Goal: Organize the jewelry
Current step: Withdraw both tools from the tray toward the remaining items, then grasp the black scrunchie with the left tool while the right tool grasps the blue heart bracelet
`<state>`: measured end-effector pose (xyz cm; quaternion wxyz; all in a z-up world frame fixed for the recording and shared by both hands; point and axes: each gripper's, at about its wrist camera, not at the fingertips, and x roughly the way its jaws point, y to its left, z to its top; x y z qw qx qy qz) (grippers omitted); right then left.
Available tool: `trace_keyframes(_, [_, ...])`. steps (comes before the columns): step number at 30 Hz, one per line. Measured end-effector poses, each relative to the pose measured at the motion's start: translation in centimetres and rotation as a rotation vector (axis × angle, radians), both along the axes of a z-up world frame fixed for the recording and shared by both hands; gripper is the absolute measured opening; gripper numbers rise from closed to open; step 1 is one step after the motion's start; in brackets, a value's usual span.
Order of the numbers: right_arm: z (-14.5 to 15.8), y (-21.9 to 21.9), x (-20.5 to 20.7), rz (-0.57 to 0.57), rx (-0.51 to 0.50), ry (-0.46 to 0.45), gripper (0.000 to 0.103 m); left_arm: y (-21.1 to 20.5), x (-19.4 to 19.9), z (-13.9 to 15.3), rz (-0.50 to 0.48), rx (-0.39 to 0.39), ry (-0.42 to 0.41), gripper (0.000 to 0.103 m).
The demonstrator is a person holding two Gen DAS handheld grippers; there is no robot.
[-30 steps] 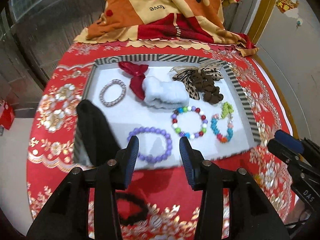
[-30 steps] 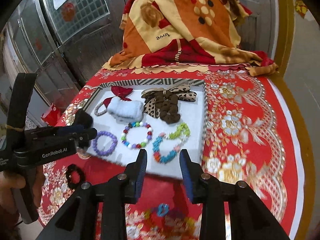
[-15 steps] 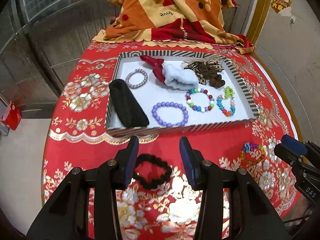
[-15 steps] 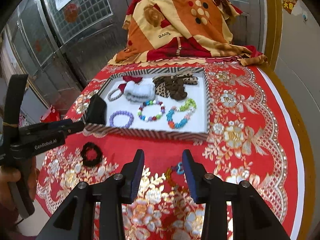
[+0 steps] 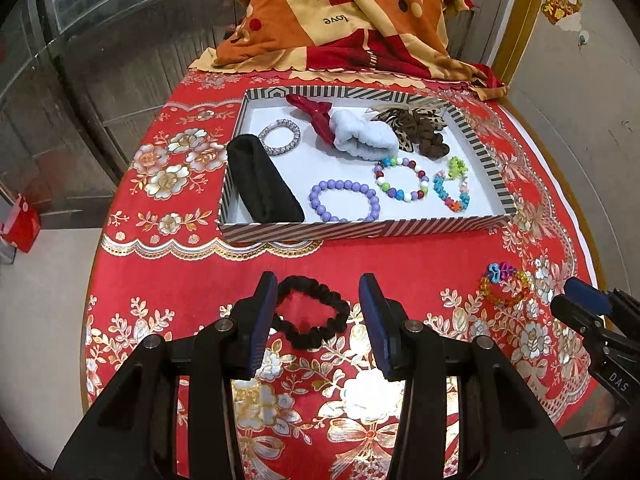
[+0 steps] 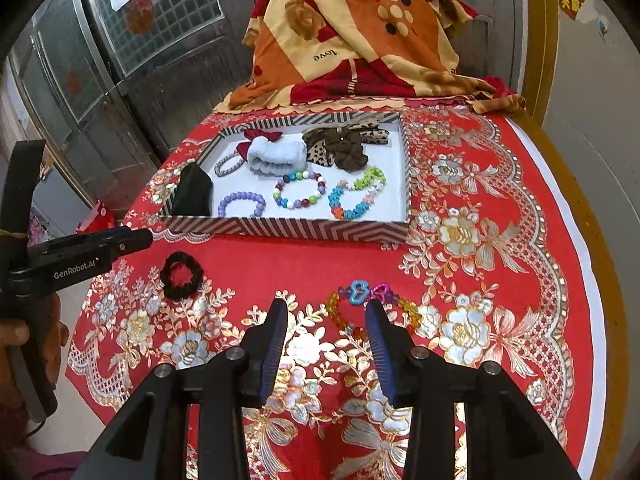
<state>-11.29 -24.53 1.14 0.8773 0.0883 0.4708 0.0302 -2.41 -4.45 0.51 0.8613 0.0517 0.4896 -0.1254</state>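
On a red floral tablecloth (image 5: 132, 272), the left gripper (image 5: 318, 312) hovers with jaws spread and empty — a black scrunchie (image 5: 310, 316) lies between its fingers. The right gripper (image 6: 326, 336), jaws just widened and holding nothing, points at a colourful bracelet (image 6: 370, 304) at twelve o'clock. The striped tray (image 5: 360, 230) lies beyond.

Two hand-held black plastic tongs: the left tongs (image 5: 318, 320) and right tongs (image 6: 326, 338) each have ribbed blue pads (image 5: 264, 322) and round silver screws at the finger joints; white "GenRobot.AI" lettering marks the left body, "DAS" the right
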Motion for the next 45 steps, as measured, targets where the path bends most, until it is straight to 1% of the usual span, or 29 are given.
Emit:
trace_keyframes(10, [-0.3,-0.2,-0.1,-0.001,0.004,0.008,0.038,0.5,0.1,-0.6,0.011,-0.007,0.026,0.041])
trace_keyframes(12, [-0.5,-0.3,0.0,-0.001,0.004,0.015,0.039,1.1,0.2,-0.8,0.010,-0.039,0.050,0.042])
trace_keyframes(15, [-1.0,-0.7,0.1,-0.004,-0.001,0.035,0.039,3.1,0.8,-1.8,0.027,-0.134,0.127,0.041])
trace_keyframes(16, [-1.2,-0.9,0.1,-0.008,-0.002,0.040,0.039,4.1,1.1,-2.4,0.040,-0.169,0.165,0.041])
trace_keyframes(17, [-1.5,-1.2,0.0,-0.012,-0.004,0.046,0.039,4.9,1.4,-3.0,0.057,-0.189,0.194,0.041])
trace_keyframes(18, [-1.7,-1.4,0.1,-0.015,-0.006,0.052,0.039,5.4,1.4,-3.3,0.071,-0.193,0.205,0.041])
trace_keyframes(19, [-2.0,-1.6,0.1,-0.019,-0.008,0.061,0.039,6.1,1.5,-3.6,0.087,-0.187,0.208,0.041])
trace_keyframes(21, [-2.4,-2.1,0.0,-0.023,-0.007,0.075,0.039,6.7,1.6,-4.2,0.086,-0.173,0.226,0.041])
trace_keyframes(23, [-2.9,-2.6,0.0,-0.025,-0.001,0.085,0.039,6.6,1.8,-5.2,0.079,-0.170,0.278,0.041])
trace_keyframes(25, [-3.4,-3.0,0.2,-0.020,0.003,0.096,0.039,6.1,2.1,-5.8,0.068,-0.158,0.302,0.041])
trace_keyframes(28, [-3.9,-3.3,0.8,-0.015,0.000,0.098,0.039,5.1,2.7,-6.3,0.070,-0.115,0.281,0.041])
trace_keyframes(30, [-4.3,-3.6,1.4,-0.010,0.001,0.100,0.039,4.6,3.0,-6.9,0.072,-0.073,0.279,0.041])
trace_keyframes(32, [-4.7,-3.8,2.2,-0.005,-0.017,0.106,0.039,4.2,3.4,-7.5,0.074,-0.019,0.280,0.041])
trace_keyframes(37, [-5.9,-4.7,4.0,0.022,-0.068,0.123,0.038,3.7,4.1,-8.1,0.070,0.057,0.266,0.041])
trace_keyframes(40, [-7.1,-5.1,4.8,0.054,-0.087,0.156,0.031,3.4,4.5,-8.3,0.065,0.089,0.254,0.041])
trace_keyframes(45, [-7.9,-5.1,5.3,0.105,-0.132,0.160,0.027,2.1,5.1,-8.4,0.045,0.129,0.231,0.042])
